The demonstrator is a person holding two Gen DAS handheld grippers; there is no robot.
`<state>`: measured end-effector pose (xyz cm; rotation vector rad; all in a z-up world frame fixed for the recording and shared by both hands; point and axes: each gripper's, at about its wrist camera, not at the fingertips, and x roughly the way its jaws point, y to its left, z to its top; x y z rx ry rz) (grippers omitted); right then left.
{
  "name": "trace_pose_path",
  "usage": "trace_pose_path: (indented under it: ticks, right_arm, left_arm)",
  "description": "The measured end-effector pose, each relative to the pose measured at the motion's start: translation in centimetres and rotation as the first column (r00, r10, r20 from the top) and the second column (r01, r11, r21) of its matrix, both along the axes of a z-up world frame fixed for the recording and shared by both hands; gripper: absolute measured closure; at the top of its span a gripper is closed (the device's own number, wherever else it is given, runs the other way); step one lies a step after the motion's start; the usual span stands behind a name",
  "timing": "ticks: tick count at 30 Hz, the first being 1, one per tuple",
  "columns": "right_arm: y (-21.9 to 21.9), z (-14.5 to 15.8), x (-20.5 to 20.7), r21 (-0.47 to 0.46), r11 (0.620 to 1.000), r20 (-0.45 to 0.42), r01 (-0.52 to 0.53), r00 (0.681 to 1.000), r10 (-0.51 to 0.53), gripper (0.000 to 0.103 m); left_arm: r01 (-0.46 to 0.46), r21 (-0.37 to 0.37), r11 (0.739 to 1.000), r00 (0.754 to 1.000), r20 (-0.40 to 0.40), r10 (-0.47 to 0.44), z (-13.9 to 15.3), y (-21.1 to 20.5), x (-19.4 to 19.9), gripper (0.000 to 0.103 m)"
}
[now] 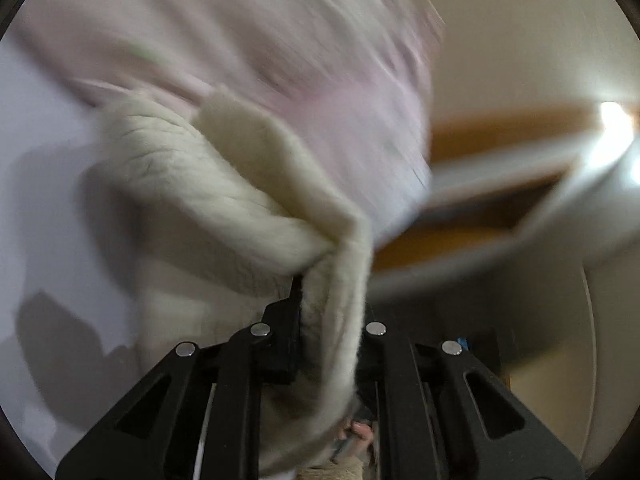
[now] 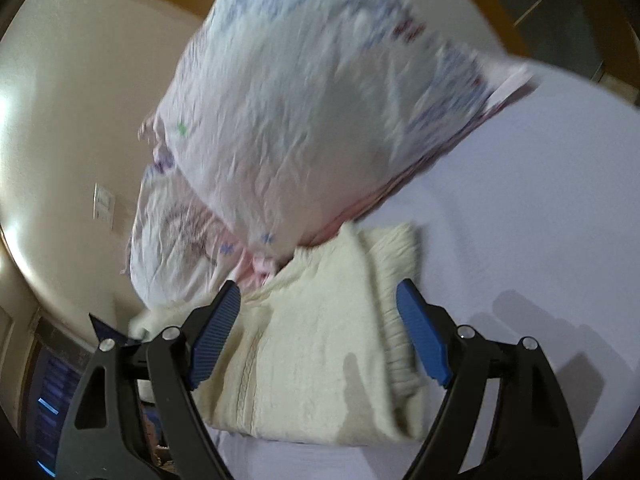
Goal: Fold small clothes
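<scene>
A cream knitted garment (image 2: 320,344) lies on a pale lilac sheet (image 2: 520,220). My left gripper (image 1: 332,288) is shut on a bunched fold of the cream knit (image 1: 224,200), which drapes between its fingers. My right gripper (image 2: 320,320) is open, its blue-padded fingers (image 2: 420,336) either side of the garment's ribbed end, just above it.
A pillow in a pale pink printed case (image 2: 312,112) lies beside the garment, and shows blurred in the left wrist view (image 1: 280,60). A cream wall (image 2: 72,120) and a wooden bed frame (image 1: 500,136) border the sheet. A lit screen (image 2: 52,400) is at the lower left.
</scene>
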<state>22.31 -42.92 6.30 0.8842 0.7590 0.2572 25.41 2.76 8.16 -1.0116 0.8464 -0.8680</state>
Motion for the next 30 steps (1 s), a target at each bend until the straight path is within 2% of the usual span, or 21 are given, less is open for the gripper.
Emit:
trace_pose_path:
  ticks: [1,3,4,5,6,7,8,9,10,11,12,13,14,15,17,21,22,24,27,29,30]
  right_arm:
    - [-0.7,0.1,-0.4,-0.007,1.000,0.000,0.021,1.000,-0.021,0.023]
    - [-2.0,0.1,-1.1,0.003,0.998,-0.015,0.062,0.998,-0.062,0.022]
    - [-2.4,0.0,-1.2,0.012,0.997,-0.024,0.070,0.997,-0.070,0.022]
    - [-2.9,-0.1,-1.3,0.018,0.997,-0.038,0.071,0.997,-0.070,0.021]
    - [-3.4,-0.4,-1.3,0.025,0.998,-0.066,0.063,0.996,-0.061,0.019]
    - [-3.7,-0.6,-1.3,0.037,0.998,-0.088,0.050,0.995,-0.047,0.016]
    - [-4.1,-0.9,-1.4,0.059,0.998,-0.108,0.025,0.994,-0.018,0.012]
    - [-4.3,-1.1,-1.3,0.070,0.998,-0.116,0.005,0.993,0.003,0.010]
    - [-4.3,-1.3,-1.1,0.085,0.996,-0.127,-0.016,0.992,0.027,0.008]
    - [-4.5,-1.9,-0.5,0.114,0.993,-0.147,-0.041,0.988,0.057,0.008]
    - [-4.3,-2.5,-0.1,0.138,0.988,-0.162,-0.063,0.983,0.086,0.008]
    - [-4.0,-3.2,0.6,0.161,0.983,-0.188,-0.089,0.975,0.119,0.008]
    - [-3.7,-3.7,1.1,0.168,0.980,-0.213,-0.104,0.967,0.139,0.008]
    - [-3.3,-4.3,2.1,0.164,0.978,-0.252,-0.125,0.954,0.165,0.008]
    - [-2.6,-5.4,3.6,0.148,0.978,-0.309,-0.149,0.932,0.188,0.008]
    - [-1.6,-5.8,4.8,0.141,0.972,-0.310,-0.189,0.924,0.225,0.009]
    - [-1.2,-5.7,5.0,0.139,0.970,-0.308,-0.201,0.922,0.235,0.009]
    - [-0.6,-5.5,5.3,0.111,0.968,-0.301,-0.227,0.920,0.250,0.010]
    - [0.4,-5.8,5.8,0.091,0.964,-0.292,-0.251,0.919,0.266,0.027]
    - [1.2,-6.1,5.9,0.073,0.960,-0.303,-0.270,0.911,0.279,0.061]
    - [1.5,-6.4,6.0,0.069,0.958,-0.311,-0.280,0.906,0.287,0.062]
  left_arm:
    - [0.061,-0.011,0.998,0.998,0.016,-0.061,0.3,-4.3,0.7,0.089]
    - [0.147,-0.030,0.989,0.989,-0.015,-0.148,-0.7,-10.3,2.0,0.087]
    - [0.208,-0.030,0.978,0.977,-0.048,-0.210,-1.6,-13.4,2.8,0.083]
    - [0.293,-0.016,0.956,0.951,-0.103,-0.293,-3.0,-16.8,3.7,0.083]
    - [0.341,-0.011,0.940,0.929,-0.149,-0.339,-4.1,-18.6,4.0,0.083]
    - [0.357,-0.035,0.933,0.919,-0.166,-0.358,-4.6,-18.9,3.9,0.083]
    - [0.367,-0.073,0.927,0.915,-0.152,-0.374,-4.7,-18.3,3.5,0.083]
    - [0.353,-0.066,0.933,0.926,-0.117,-0.358,-4.2,-17.0,3.2,0.083]
    - [0.303,-0.033,0.952,0.950,-0.066,-0.305,-3.3,-14.4,2.9,0.075]
    - [0.252,-0.007,0.968,0.967,-0.042,-0.252,-2.9,-12.3,2.6,0.058]
    - [0.179,0.040,0.983,0.984,-0.032,-0.177,-2.5,-9.8,2.4,0.051]
    - [0.131,0.085,0.988,0.991,-0.026,-0.129,-2.4,-8.1,2.0,0.048]
    - [0.084,0.177,0.981,0.996,-0.025,-0.081,-2.3,-6.4,1.9,0.048]
    - [0.066,0.238,0.969,0.998,-0.037,-0.059,-2.6,-5.6,1.8,0.048]
    - [0.063,0.323,0.944,0.995,-0.090,-0.036,-4.2,-4.7,1.3,0.048]
    - [0.113,0.414,0.903,0.988,-0.142,-0.059,-6.7,-6.0,1.0,0.046]
    - [0.117,0.443,0.889,0.988,-0.146,-0.057,-7.2,-6.6,0.9,0.044]
    - [0.113,0.469,0.876,0.990,-0.131,-0.057,-7.3,-7.5,0.8,0.041]
    - [0.087,0.498,0.863,0.994,-0.104,-0.041,-7.4,-8.0,0.6,0.036]
    - [0.082,0.516,0.852,0.994,-0.101,-0.035,-7.7,-8.6,0.6,0.035]
    - [0.089,0.513,0.854,0.993,-0.110,-0.037,-8.0,-9.0,0.4,0.035]
